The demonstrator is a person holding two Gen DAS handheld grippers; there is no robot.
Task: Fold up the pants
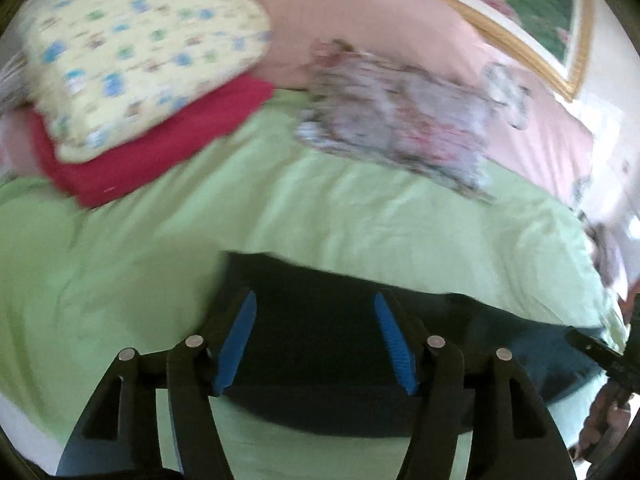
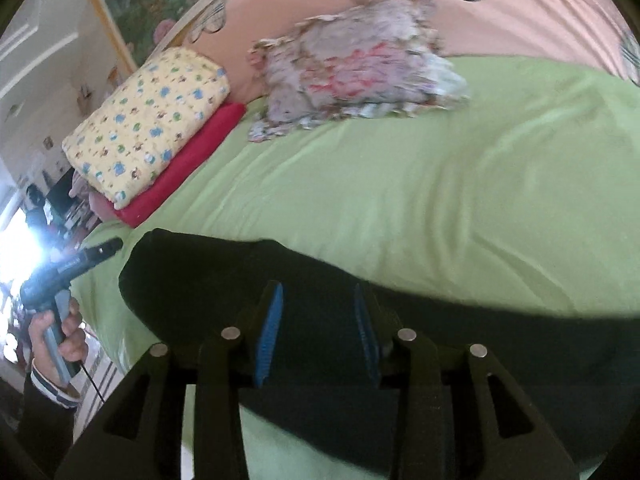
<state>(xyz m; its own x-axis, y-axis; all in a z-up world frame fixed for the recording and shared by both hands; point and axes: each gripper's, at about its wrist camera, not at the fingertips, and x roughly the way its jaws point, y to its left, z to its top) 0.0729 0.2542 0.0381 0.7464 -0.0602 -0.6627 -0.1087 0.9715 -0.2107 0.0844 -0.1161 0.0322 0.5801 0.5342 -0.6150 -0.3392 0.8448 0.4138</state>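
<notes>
Two grippers, left gripper [image 1: 316, 308] and right gripper [image 2: 318, 300], both released, jaws parted with nothing pinched. Black pants [image 2: 208, 272] lie folded on the green bedsheet [image 2: 400, 184], directly beneath both sets of fingertips. Ahead of them: yellow patterned blanket [image 1: 136, 60], floral pillow [image 1: 400, 124].

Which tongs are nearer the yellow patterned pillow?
Left. The left tongs sit at the pants' end toward the yellow pillow; the right tongs are further along the pants.
</notes>
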